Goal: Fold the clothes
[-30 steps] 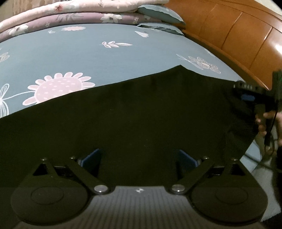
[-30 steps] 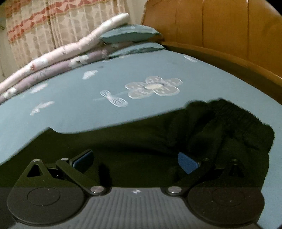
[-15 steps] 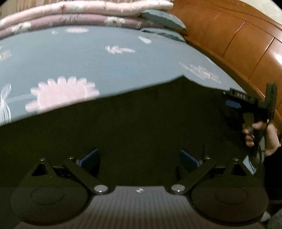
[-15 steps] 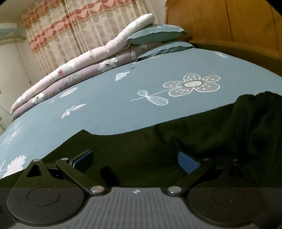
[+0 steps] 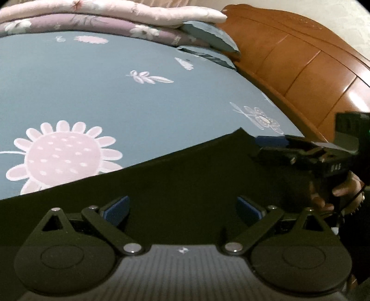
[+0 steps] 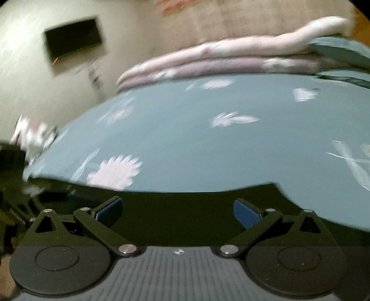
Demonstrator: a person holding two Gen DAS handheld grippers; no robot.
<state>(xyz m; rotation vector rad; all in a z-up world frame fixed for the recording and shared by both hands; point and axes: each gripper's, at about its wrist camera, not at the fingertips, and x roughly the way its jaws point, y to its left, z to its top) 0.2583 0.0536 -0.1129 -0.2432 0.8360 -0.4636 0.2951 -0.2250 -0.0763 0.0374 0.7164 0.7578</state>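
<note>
**Black garment spread flat, both grippers open above it**

Far left in the right wrist view: blurred pale wall with a dark rectangle (image 6: 73, 37), then the bed's left edge falling away to dim clutter. Across the middle, wide bare blue bedsheet (image 5: 120, 92) with pink and white flower prints, free of obstacles up to the folded pink and mauve quilts (image 5: 111, 16) stacked along the far side. Teal pillows (image 5: 212, 38) wedged beside the quilts, against the wooden headboard (image 5: 307, 69) closing off the right side.

Black garment (image 5: 185, 185) lying flat on the near part of the sheet, far edge running straight and rising to a pointed corner toward the right.

Left gripper (image 5: 183, 208) held low over the cloth, blue pads (image 5: 116, 207) spread wide, nothing between them. Right gripper (image 6: 177, 209) likewise spread wide over the garment's near edge, gripping nothing; seen from the left wrist view as a black body at far right, pointing left over the garment's corner, with a hand (image 5: 342, 192) wrapped around its handle.

No containers in view.
</note>
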